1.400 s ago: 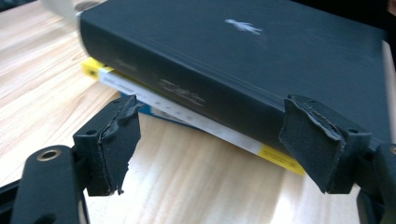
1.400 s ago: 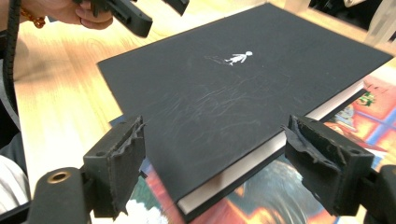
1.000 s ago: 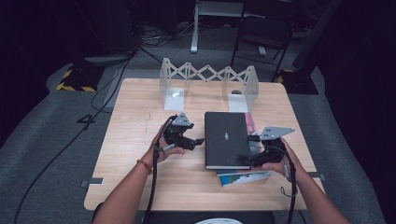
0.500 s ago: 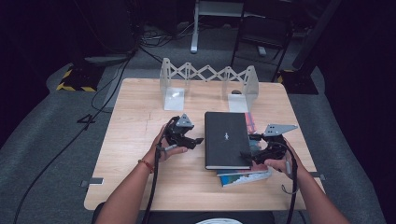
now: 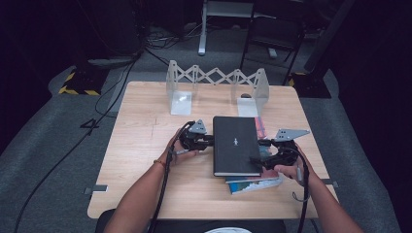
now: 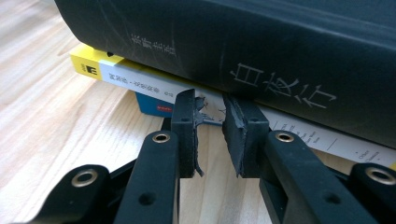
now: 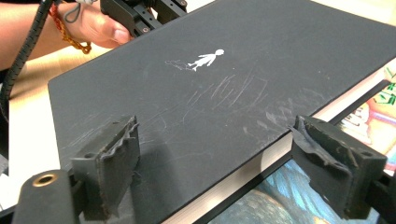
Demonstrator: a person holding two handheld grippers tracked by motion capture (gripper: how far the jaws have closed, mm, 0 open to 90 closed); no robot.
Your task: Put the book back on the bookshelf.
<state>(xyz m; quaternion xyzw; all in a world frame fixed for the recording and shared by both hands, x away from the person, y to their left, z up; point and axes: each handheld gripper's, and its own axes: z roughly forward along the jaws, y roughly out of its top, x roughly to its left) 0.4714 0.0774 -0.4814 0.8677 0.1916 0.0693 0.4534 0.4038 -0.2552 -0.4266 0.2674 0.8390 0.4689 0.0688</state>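
I have the left gripper (image 5: 206, 141) held level at the spine of the black book (image 5: 236, 144), which tops a stack of books near the middle of the wooden table (image 5: 145, 145). Its jaws have just been closing and now stand almost together with nothing between them, aimed at the white book (image 6: 154, 84) underneath. My right gripper (image 5: 265, 158) lies low at the opposite edge, jaws spread wide across the black book's corner.
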